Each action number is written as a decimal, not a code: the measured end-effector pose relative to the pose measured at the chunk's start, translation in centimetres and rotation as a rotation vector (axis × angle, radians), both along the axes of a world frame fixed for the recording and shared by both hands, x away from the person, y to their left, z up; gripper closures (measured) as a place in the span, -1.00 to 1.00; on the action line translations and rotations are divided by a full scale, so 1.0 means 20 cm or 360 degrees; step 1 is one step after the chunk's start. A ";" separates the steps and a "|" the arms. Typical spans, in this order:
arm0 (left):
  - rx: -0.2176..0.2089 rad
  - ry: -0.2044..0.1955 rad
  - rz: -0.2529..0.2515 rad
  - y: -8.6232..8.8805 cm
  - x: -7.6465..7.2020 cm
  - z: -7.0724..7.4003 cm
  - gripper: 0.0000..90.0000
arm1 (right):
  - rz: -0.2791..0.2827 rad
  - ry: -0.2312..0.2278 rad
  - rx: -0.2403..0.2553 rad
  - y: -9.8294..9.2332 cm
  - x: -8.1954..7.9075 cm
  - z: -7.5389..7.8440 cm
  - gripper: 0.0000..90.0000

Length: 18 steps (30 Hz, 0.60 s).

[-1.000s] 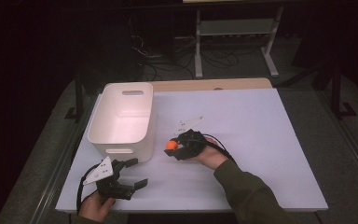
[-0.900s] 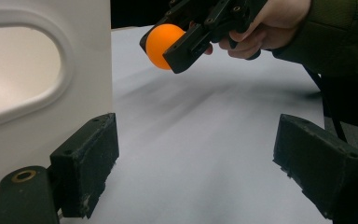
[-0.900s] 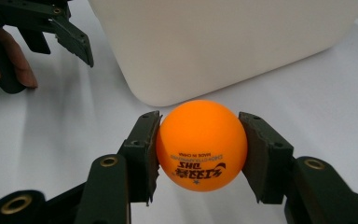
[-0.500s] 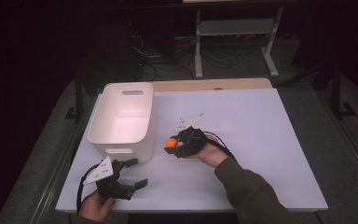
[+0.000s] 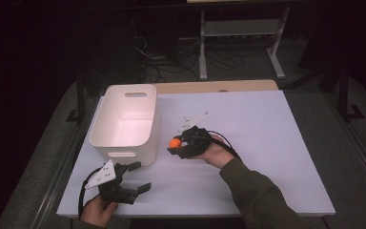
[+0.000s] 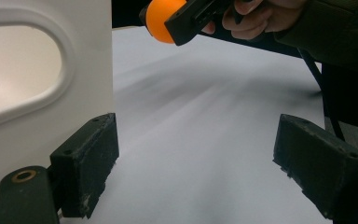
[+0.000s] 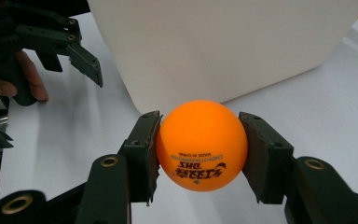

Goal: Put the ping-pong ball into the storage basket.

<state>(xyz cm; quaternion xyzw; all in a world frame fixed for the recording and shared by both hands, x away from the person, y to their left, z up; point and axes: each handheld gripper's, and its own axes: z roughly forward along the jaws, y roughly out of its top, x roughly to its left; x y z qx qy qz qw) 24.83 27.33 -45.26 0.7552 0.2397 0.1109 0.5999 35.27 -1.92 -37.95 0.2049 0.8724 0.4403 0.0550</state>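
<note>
An orange ball (image 7: 200, 144) with printed lettering sits clamped between the two black pads of my right gripper (image 7: 200, 151). From above, that ball (image 5: 174, 142) hangs just over the white table, right of the white bin (image 5: 124, 125), with my right gripper (image 5: 177, 143) shut on it. My left gripper (image 5: 138, 177) rests near the table's front left corner, jaws wide apart and empty. In the left gripper view the left gripper (image 6: 196, 172) points along the bin's wall (image 6: 42, 84), and the ball (image 6: 165, 21) shows far off at the top.
A small white flat part (image 5: 194, 119) lies on the table behind my right hand. The white table (image 5: 276, 143) ends in a wooden strip at the back. Cables and a metal stand lie on the dark floor beyond.
My right gripper with the ball has shifted slightly. The left gripper has stayed where it was.
</note>
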 end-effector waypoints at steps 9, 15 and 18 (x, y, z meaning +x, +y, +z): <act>0.0004 -0.0002 -0.0001 0.00 0.00 0.00 -0.69 | -0.0006 -0.0013 0.0007 -0.01 0.01 0.04 0.10; 0.0001 0.0000 0.0001 0.00 0.00 0.00 -0.69 | -0.0009 -0.0021 0.0013 -0.01 0.01 0.08 0.10; 0.0002 0.0000 0.0001 0.00 0.00 0.00 -0.69 | -0.0008 -0.0030 0.0009 -0.01 0.01 0.09 0.10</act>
